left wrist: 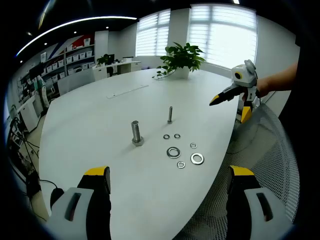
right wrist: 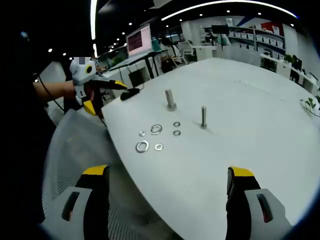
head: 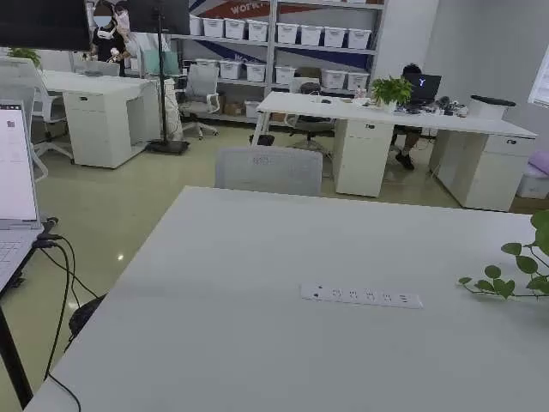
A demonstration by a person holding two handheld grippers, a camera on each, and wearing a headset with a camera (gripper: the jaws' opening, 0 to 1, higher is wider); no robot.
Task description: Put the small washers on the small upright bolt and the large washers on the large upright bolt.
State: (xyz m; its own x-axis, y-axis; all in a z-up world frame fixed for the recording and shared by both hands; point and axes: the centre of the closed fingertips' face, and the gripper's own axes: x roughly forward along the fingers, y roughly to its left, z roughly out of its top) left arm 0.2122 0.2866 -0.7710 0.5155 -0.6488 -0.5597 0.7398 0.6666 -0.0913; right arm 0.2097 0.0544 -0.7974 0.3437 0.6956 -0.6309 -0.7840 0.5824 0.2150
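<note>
1. Washers (left wrist: 173, 152) lie loose and flat on the white table (left wrist: 100, 115), six in all, two large and four small, none of them on a bolt. In the left gripper view they sit at 12 o'clock from the left gripper (left wrist: 170, 172), whose jaws are spread wide with nothing between them.
2. In that view the large bolt (left wrist: 136, 133) stands upright at 10 o'clock from the cluster. The thinner small bolt (left wrist: 170, 114) stands upright at 12 o'clock from it. Both are near the rings but apart from them.
3. In the right gripper view the right gripper (right wrist: 167, 172) also has its jaws spread wide and holds nothing. The cluster lies at 11 o'clock from it, with the large bolt beyond at 12 o'clock and the small bolt at 1 o'clock.
4. Each tool shows in the other's view, held just off the table edge over a mesh seat (left wrist: 260, 150). The right one is at 2 o'clock in the left gripper view, and the left one is at 10 o'clock in the right gripper view.
5. Farther along the tabletop lie a white power strip (head: 361, 296) and a leafy plant (left wrist: 181, 59).
6. In the head view a grey chair (head: 268, 169) stands past the far edge at 12 o'clock, and a laptop (head: 15, 163) sits at 9 o'clock.
7. Farthest back, shelves (head: 283, 51) carry white bins (head: 310, 35). A red banner (head: 249, 9) shows the white letters "WORK", cut by the top edge. Any other writing is too small to read.
</note>
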